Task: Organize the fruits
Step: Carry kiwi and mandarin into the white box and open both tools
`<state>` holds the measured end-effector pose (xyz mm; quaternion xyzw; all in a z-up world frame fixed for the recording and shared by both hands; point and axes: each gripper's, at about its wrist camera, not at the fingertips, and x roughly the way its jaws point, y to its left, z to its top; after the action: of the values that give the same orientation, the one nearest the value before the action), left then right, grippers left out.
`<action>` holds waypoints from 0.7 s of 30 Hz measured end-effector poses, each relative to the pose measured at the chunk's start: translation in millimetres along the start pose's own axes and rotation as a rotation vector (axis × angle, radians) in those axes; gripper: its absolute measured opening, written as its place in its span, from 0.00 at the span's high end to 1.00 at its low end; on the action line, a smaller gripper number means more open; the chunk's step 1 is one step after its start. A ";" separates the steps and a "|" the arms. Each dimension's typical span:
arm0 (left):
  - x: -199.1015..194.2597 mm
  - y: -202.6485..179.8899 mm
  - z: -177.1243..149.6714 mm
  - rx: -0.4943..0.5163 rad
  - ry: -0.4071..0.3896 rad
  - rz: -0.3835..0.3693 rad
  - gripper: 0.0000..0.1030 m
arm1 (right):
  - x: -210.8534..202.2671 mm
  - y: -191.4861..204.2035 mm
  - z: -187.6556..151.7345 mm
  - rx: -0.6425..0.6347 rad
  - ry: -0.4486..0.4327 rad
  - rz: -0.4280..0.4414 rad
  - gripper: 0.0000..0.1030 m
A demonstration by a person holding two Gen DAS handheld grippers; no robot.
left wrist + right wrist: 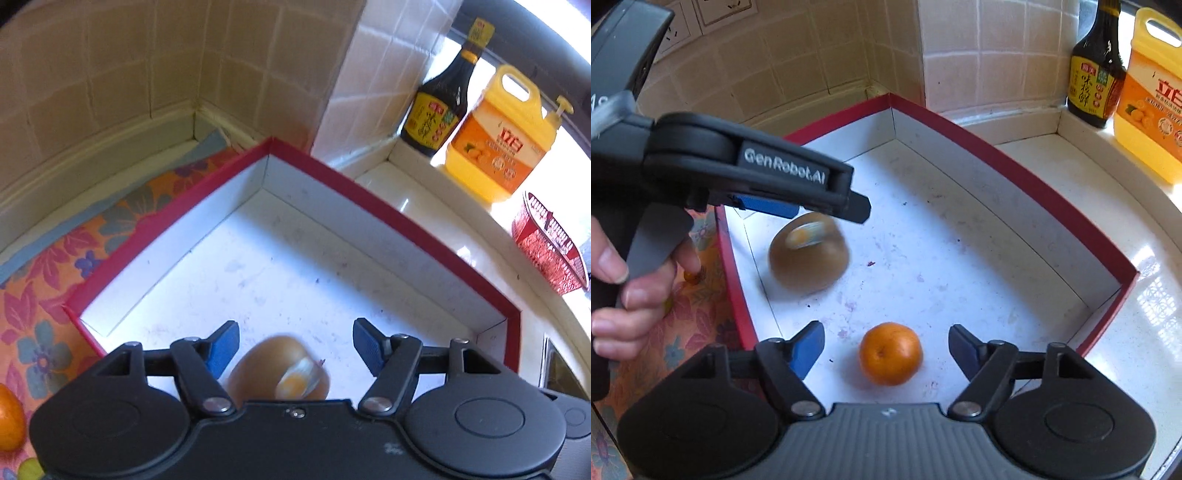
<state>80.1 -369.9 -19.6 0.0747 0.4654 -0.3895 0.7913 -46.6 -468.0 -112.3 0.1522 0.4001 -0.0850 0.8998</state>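
A shallow white box with a red rim (373, 199) (1027, 184) lies on the counter. Inside it a brown kiwi-like fruit (266, 373) (809, 258) with a sticker looks motion-blurred. It sits just under my left gripper (295, 332) (827, 210), whose blue pads stand apart from it, open. An orange (890, 354) rests on the box floor between the spread fingers of my right gripper (886, 334), which is open and not touching it. Another orange (9, 417) lies outside the box on the floral cloth (48, 266).
A dark sauce bottle (439, 107) (1095, 74) and a yellow detergent jug (506, 140) (1156, 99) stand on the ledge behind the box. A red basket (546, 243) sits at the right. Tiled walls close the corner. A person's hand (624, 295) holds the left gripper's handle.
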 end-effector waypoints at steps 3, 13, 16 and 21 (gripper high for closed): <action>-14.7 4.9 2.7 -0.019 -0.025 0.017 0.22 | -10.4 2.8 1.2 0.014 -0.022 0.003 0.25; -74.3 31.3 1.1 -0.031 -0.077 0.204 0.22 | -41.5 29.0 12.9 -0.016 -0.086 0.008 0.23; -97.0 45.6 -3.7 -0.052 -0.093 0.258 0.21 | -49.9 44.3 17.6 -0.042 -0.106 0.019 0.21; -137.7 74.0 -19.4 -0.102 -0.109 0.354 0.21 | -59.9 75.1 25.9 -0.089 -0.125 0.042 0.21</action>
<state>81.4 -234.5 61.0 0.0942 0.4205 -0.2238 0.8742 -47.9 -404.4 -35.7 0.1147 0.3430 -0.0577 0.9305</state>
